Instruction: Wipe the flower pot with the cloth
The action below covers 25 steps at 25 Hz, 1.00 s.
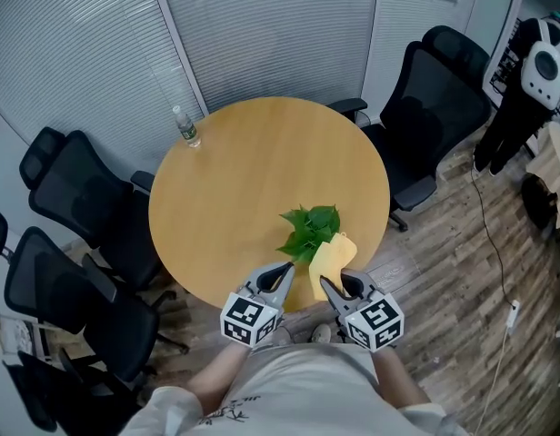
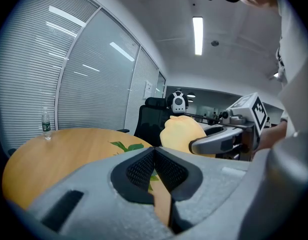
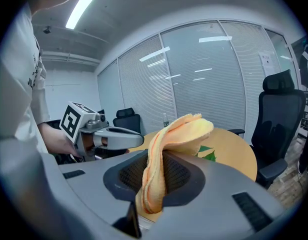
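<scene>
A small plant with green leaves (image 1: pixel 309 228) stands near the front edge of the round wooden table (image 1: pixel 244 180); its pot is hidden under the leaves and the cloth. My right gripper (image 1: pixel 325 284) is shut on a yellow cloth (image 1: pixel 331 259), which rises from the jaws and folds over toward the plant. In the right gripper view the cloth (image 3: pixel 176 134) is pinched between the pads of my right gripper (image 3: pixel 161 160), with leaves (image 3: pixel 207 154) behind it. Just left of the plant, my left gripper (image 1: pixel 285 271) is shut and empty; its own view shows that left gripper (image 2: pixel 154 153) with jaws together.
A clear plastic bottle (image 1: pixel 187 127) stands at the table's far left edge. Black office chairs (image 1: pixel 89 207) crowd the left side and another chair (image 1: pixel 439 107) stands at the right. Window blinds close the back. Wooden floor runs to the right.
</scene>
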Each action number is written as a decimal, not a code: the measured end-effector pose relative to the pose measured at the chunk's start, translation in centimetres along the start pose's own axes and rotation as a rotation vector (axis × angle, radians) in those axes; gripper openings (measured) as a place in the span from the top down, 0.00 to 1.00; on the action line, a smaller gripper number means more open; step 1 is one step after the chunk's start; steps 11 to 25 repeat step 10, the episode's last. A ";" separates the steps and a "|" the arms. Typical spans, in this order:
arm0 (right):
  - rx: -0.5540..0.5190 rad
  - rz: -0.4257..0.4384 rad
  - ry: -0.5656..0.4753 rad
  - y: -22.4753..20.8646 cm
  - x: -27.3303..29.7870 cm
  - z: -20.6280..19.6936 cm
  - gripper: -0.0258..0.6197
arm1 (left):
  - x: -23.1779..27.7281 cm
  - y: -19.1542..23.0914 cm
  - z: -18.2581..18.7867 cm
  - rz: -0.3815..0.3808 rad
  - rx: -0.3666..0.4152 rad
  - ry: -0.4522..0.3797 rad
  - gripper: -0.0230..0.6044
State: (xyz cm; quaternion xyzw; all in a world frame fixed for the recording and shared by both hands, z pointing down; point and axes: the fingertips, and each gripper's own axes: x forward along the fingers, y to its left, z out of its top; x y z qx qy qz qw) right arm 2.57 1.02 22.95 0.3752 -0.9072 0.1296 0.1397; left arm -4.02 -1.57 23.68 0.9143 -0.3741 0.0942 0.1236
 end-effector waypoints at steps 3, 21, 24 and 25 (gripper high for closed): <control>-0.005 0.004 0.005 0.3 0.1 -0.1 0.85 | -0.2 0.1 -0.1 0.004 -0.001 0.001 0.95; -0.007 0.010 0.006 0.4 0.5 -0.3 0.85 | 0.0 0.6 -0.3 0.016 -0.003 0.007 0.95; -0.007 0.010 0.006 0.4 0.5 -0.3 0.85 | 0.0 0.6 -0.3 0.016 -0.003 0.007 0.95; -0.007 0.010 0.006 0.4 0.5 -0.3 0.85 | 0.0 0.6 -0.3 0.016 -0.003 0.007 0.95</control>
